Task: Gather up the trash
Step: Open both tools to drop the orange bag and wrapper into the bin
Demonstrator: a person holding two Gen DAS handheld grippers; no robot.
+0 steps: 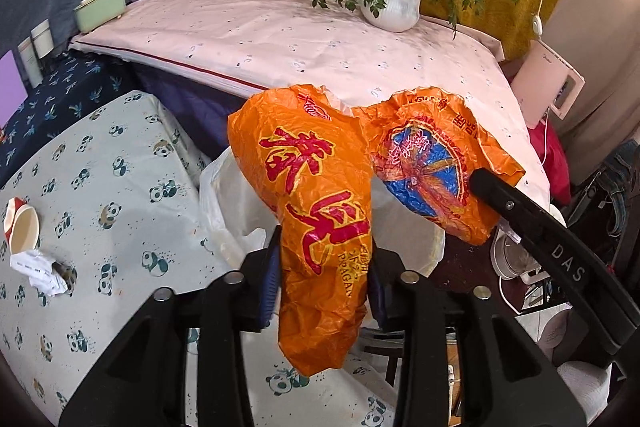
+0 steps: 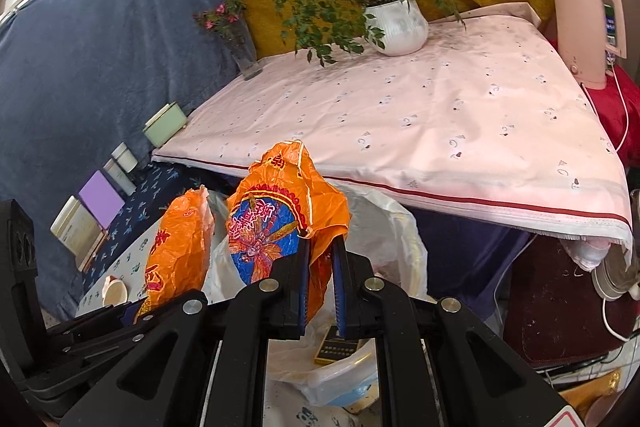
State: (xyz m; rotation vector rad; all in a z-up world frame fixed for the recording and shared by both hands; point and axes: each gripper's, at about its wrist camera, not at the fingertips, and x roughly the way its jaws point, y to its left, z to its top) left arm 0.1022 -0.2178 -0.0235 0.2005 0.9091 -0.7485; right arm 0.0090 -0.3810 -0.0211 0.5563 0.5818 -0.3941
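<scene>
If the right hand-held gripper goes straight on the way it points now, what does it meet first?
Probably the white plastic bag just past the orange wrapper that the right hand-held gripper is pinching. Behind that hangs the front edge of the pink cloth-covered table. Depth is unclear in this fisheye view.

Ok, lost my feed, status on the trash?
Left gripper loosely around orange bag, right gripper shut on its other end. White bin liner just beyond. Crushed paper cup still on panda cloth.
</scene>
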